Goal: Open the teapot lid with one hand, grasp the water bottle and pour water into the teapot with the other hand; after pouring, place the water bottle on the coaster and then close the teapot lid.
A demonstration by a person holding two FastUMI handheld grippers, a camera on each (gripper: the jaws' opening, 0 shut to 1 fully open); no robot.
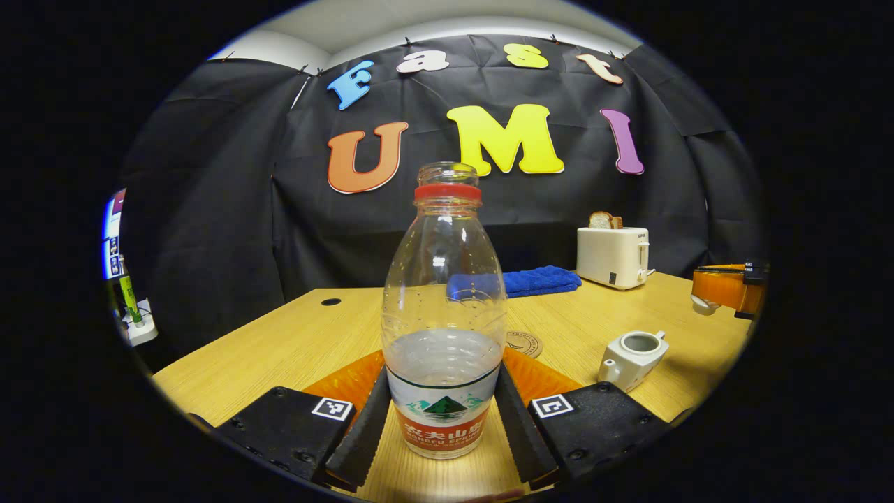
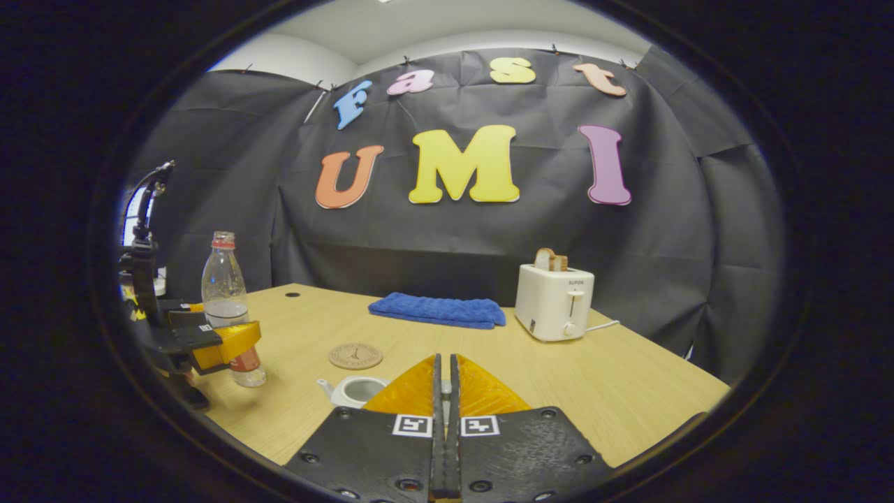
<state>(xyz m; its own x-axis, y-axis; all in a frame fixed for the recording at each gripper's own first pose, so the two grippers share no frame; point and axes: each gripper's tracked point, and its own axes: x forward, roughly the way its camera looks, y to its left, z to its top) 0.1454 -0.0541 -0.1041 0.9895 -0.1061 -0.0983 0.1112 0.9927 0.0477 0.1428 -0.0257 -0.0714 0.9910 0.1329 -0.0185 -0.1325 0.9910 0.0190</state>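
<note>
Bottle [image 1: 443,328] stands uncapped near the surface's left edge, left gripper [image 1: 442,426] fingers pressed on both sides. Teapot [image 1: 632,356] sits open to its right. Right gripper [image 2: 445,391] fingers nearly together; contents indiscernible. Next: lift and pour.

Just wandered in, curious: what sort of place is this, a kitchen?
Probably a mock kitchen corner in a test booth: a wooden table against a black cloth wall, with a toaster and teapot.

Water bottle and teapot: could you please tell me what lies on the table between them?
Only bare table, as seen in the right gripper view; the coaster sits just beyond that stretch, not in it.
</note>
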